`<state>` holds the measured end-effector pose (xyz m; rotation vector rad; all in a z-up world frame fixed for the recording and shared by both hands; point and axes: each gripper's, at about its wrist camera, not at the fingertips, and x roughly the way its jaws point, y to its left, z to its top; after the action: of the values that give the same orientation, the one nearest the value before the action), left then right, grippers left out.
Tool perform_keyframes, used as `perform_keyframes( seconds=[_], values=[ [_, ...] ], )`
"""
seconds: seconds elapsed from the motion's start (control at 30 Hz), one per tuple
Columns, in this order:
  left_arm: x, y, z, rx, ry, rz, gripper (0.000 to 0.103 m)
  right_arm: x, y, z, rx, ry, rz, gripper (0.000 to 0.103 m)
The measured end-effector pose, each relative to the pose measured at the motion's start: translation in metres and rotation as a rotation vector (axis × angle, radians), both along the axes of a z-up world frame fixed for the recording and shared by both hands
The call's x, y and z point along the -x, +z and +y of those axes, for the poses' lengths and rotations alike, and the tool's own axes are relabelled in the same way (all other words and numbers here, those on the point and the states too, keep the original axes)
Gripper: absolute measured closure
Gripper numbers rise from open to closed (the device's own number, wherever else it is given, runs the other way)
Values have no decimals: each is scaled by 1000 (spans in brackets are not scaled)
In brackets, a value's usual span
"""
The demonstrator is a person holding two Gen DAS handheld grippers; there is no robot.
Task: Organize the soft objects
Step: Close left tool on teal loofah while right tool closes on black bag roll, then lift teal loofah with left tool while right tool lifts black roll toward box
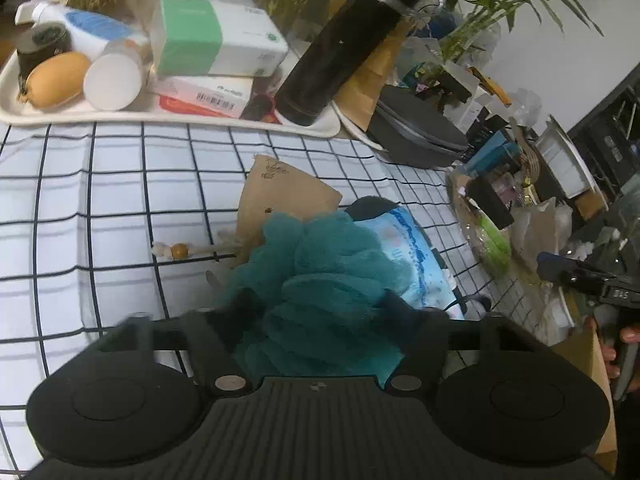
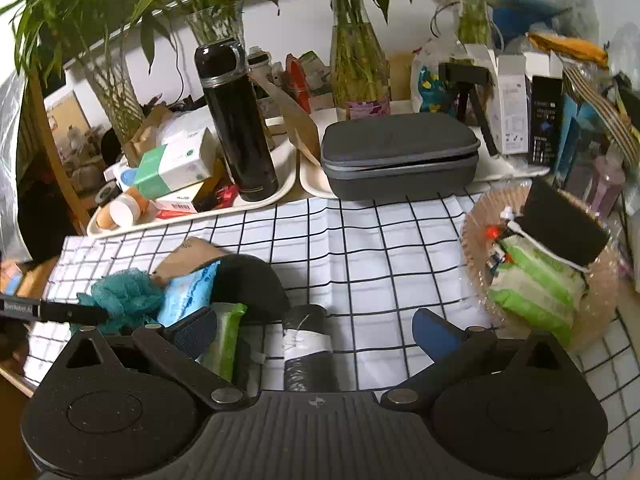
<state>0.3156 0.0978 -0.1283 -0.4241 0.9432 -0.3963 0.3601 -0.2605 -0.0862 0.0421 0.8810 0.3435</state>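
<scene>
A teal mesh bath pouf (image 1: pixel 320 280) lies on the checked cloth (image 1: pixel 100 200), and my left gripper (image 1: pixel 320 308) is shut on it. Its cord with a wooden bead (image 1: pixel 180 251) trails left. Under the pouf are a brown paper pouch (image 1: pixel 276 196) and a blue wipes pack (image 1: pixel 412 256). In the right wrist view the pouf (image 2: pixel 124 292), the blue pack (image 2: pixel 188 296), a dark pad (image 2: pixel 248 284), a green pack (image 2: pixel 224 340) and a black roll (image 2: pixel 306 344) lie near my right gripper (image 2: pixel 316 330), which is open and empty. A clear dish (image 2: pixel 480 220) at the right holds green wipes packs (image 2: pixel 536 284) and a black sponge (image 2: pixel 564 224).
A white tray (image 1: pixel 168 118) at the back holds a black flask (image 1: pixel 344 48), tissue boxes (image 1: pixel 216 36) and bottles. A grey zip case (image 2: pixel 400 156) sits on a second tray. Vases with plants (image 2: pixel 360 60) and boxes stand behind. The table edge is at the left in the right wrist view.
</scene>
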Motion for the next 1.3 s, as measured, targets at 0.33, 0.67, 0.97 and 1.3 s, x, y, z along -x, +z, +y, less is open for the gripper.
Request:
perform_keyframes(
  seconds=[0.33, 0.67, 0.97, 1.3],
  values=[
    [15, 22, 9, -24, 76, -92, 79, -3, -4, -1, 51, -2, -7, 0],
    [25, 38, 11, -18, 94, -179, 94, -17, -28, 17, 140, 99, 29, 2],
    [32, 44, 17, -39, 116, -223, 96, -31, -65, 58, 263, 227, 90, 18],
    [33, 43, 20, -69, 118, -211, 96, -52, -84, 50, 159, 151, 222, 44]
  ],
)
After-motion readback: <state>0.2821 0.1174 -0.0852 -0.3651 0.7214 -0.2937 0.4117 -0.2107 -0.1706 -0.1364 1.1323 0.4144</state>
